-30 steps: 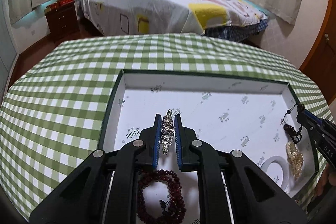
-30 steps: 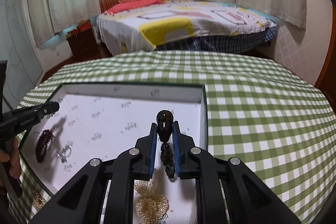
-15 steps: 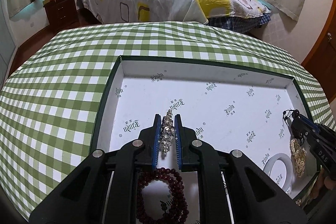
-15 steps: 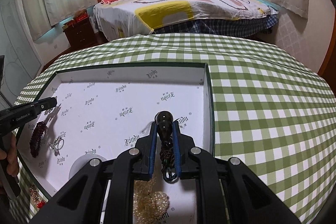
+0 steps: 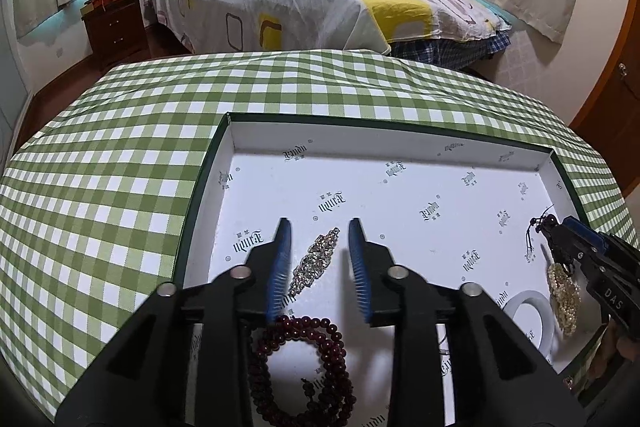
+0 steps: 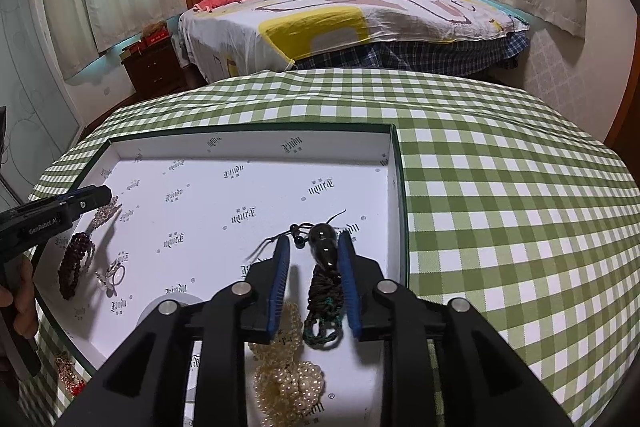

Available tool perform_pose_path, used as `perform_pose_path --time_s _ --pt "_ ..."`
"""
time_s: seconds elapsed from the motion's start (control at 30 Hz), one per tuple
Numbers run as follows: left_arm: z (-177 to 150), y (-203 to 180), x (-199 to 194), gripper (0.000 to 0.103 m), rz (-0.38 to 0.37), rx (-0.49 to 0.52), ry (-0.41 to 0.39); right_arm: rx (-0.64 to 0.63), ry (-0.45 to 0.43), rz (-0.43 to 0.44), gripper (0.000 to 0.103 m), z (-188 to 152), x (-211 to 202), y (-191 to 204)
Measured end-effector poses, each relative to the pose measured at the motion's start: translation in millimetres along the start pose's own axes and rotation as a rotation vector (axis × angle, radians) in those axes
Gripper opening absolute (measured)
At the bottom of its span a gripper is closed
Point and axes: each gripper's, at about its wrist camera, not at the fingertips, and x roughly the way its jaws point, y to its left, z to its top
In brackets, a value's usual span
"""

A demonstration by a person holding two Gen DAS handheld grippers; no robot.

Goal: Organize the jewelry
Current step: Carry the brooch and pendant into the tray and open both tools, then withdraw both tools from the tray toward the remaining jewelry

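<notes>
Now we have both grippers spread: left gripper [image 5: 318,227] straddles the rhinestone brooch [image 5: 316,259], right gripper [image 6: 314,243] the gourd pendant [image 6: 325,247], seemingly released in the tray [image 5: 208,183]; next, withdraw.

"GenRobot.AI" stands on the left tongs [image 6: 86,201]; "DAS" on the right tongs [image 5: 560,231]; the box [image 6: 248,169] lining's repeated logo is illegible

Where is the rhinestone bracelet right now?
In the left wrist view the rhinestone bracelet lies on the tray floor near its left wall, between the open left gripper fingers, just beyond the dark red bead bracelet.
</notes>
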Motion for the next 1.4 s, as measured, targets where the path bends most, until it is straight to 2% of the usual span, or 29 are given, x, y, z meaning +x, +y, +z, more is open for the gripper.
perform_pose_path --time_s 0.1,0.17,0.23,0.37,0.47,0.63,0.87,1.13,1.4 --pt "-3 -2 -5 0.031 -0.002 0.008 -0.014 -0.003 -0.014 -0.001 0.034 1 -4 1" --pt "-4 -3 -10 0.034 -0.002 0.011 -0.03 -0.004 -0.026 -0.003 0.037 2 -8 3" --pt "-6 -3 -18 0.044 -0.002 0.012 -0.054 -0.005 -0.038 -0.004 0.039 3 -12 4" --pt "-8 -3 -34 0.045 0.005 0.027 -0.092 -0.004 -0.065 -0.005 0.044 4 -24 6" --pt "-8 -4 -48 0.052 0.012 0.031 -0.126 -0.005 -0.084 -0.004 0.047 4 -33 8" --pt "-11 -7 -74 0.052 0.033 0.043 -0.184 -0.004 -0.124 -0.013 0.053 3 -53 12" --pt "-28 -4 -108 0.052 0.039 0.025 -0.25 0.0 -0.158 -0.023 0.054 -10 -80 14" --pt "-62 9 -130 0.052 0.053 -0.012 -0.251 -0.001 -0.154 -0.023 0.054 -37 -99 19" --pt "-105 11 -139 0.052 0.044 -0.048 -0.196 -0.007 -0.12 -0.021 0.054 -71 -102 25"
